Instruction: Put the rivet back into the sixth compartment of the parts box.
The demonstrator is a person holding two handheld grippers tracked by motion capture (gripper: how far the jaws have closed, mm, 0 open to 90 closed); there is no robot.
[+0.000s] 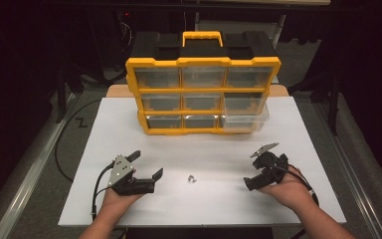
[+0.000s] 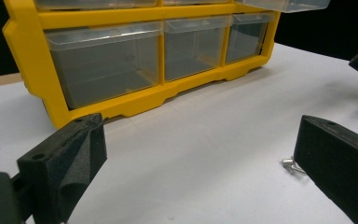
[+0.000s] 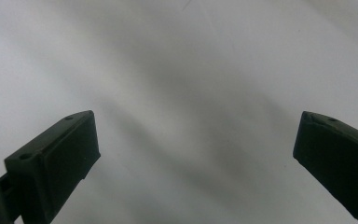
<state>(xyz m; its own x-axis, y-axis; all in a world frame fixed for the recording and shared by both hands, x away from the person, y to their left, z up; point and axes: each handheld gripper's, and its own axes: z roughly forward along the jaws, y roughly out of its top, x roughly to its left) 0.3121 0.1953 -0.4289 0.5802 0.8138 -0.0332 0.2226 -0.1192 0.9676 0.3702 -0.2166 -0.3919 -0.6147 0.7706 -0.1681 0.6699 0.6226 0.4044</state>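
So far we hold nothing: left gripper (image 1: 146, 166) and right gripper (image 1: 264, 165) fingers wide; small metal part (image 1: 191, 178) lies untouched on table (image 1: 129, 209); drawer cabinet (image 1: 203, 94) one drawer (image 1: 243, 118) ajar.

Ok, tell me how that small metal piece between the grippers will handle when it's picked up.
The metal piece looks tiny and shiny, so probably light, stiff and slippery between wide padded jaws. It lies low on the table, so a grasp may well push it along first. Its shape is too small to tell if it rolls. The left gripper is nearest.
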